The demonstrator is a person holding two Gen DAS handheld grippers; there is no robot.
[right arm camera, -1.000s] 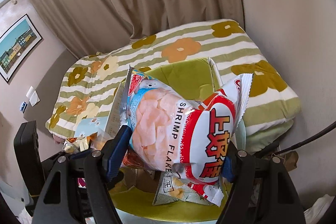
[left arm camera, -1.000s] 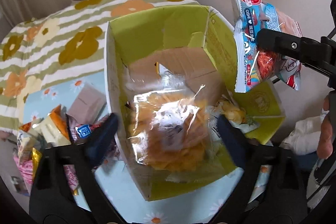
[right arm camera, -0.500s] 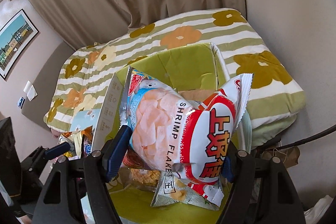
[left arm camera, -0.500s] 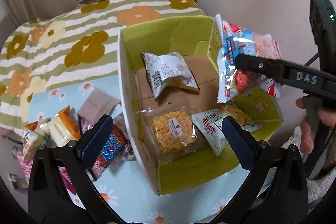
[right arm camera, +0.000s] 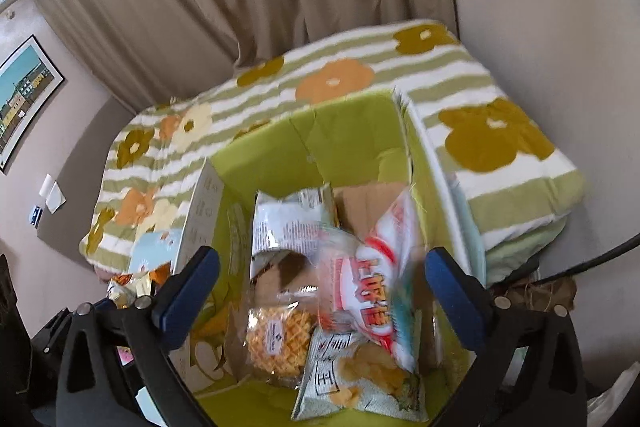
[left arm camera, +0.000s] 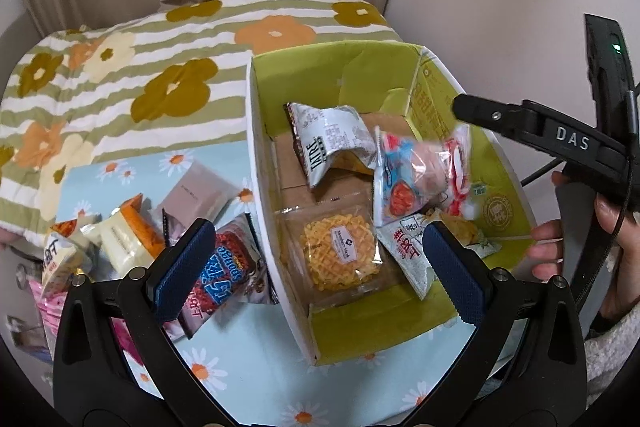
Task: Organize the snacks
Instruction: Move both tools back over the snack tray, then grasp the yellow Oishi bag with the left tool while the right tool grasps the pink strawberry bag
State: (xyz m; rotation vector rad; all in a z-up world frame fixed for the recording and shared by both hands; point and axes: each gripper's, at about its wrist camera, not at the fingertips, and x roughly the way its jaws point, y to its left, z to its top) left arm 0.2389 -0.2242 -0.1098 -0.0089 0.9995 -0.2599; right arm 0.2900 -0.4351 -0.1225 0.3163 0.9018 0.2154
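Here the right tool [right arm camera: 322, 297] has just spread its jaws wide, and the shrimp flakes bag [right arm camera: 374, 283] is loose between them, blurred, dropping into the green cardboard box [left arm camera: 348, 67] on the bed. It could land on edge against the crisp packet [right arm camera: 360, 375] or crush the waffle pack [left arm camera: 340, 255] beneath. The left tool [left arm camera: 316, 267] hangs spread and empty over the box's near wall; from there it could knock the wall or the chocolate cookie packet [left arm camera: 224, 275] outside.
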